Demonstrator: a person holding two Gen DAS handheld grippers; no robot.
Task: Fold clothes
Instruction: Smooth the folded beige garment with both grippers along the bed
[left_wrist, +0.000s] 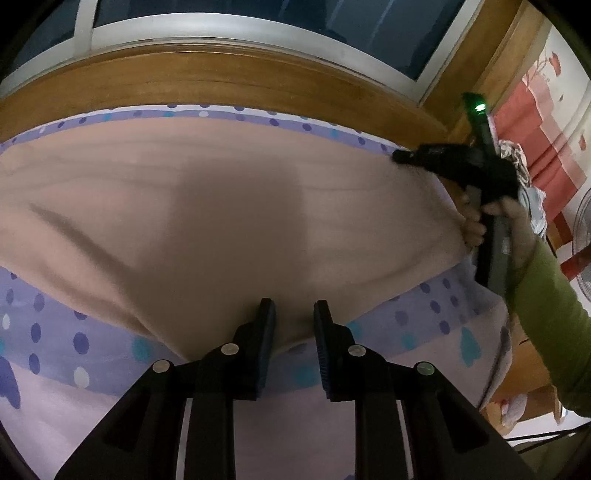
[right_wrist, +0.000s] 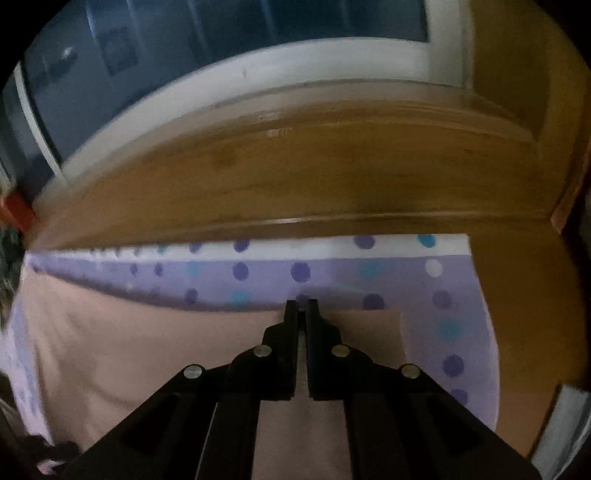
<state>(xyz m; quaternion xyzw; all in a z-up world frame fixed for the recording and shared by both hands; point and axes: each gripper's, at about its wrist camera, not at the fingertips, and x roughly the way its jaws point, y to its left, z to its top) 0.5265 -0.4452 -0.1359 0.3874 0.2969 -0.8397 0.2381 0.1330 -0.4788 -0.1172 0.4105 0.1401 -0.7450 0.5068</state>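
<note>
Left gripper: nearest in the left wrist view; its two fingers stand apart with a gap between the blue pads, over the near edge of the garment, nothing pinched between them.
Right gripper: its two fingers are pressed together at the garment's far edge; whether cloth is caught between the tips cannot be told. In the left wrist view it sits at the garment's right side, held by one hand in a green sleeve, with one green light lit on top.
Garment: one pale pink piece of clothing, spread flat across the middle of the bed, its near hem at the left gripper and its far edge short of the headboard side.
Bedsheet: one lilac sheet with many purple, teal and white dots, showing on all sides of the garment.
Wooden board: one brown panel along the far edge of the bed.
Window: one, white-framed, dark panes, farthest back.
Fan: one, at the far right edge, partly cut off.
</note>
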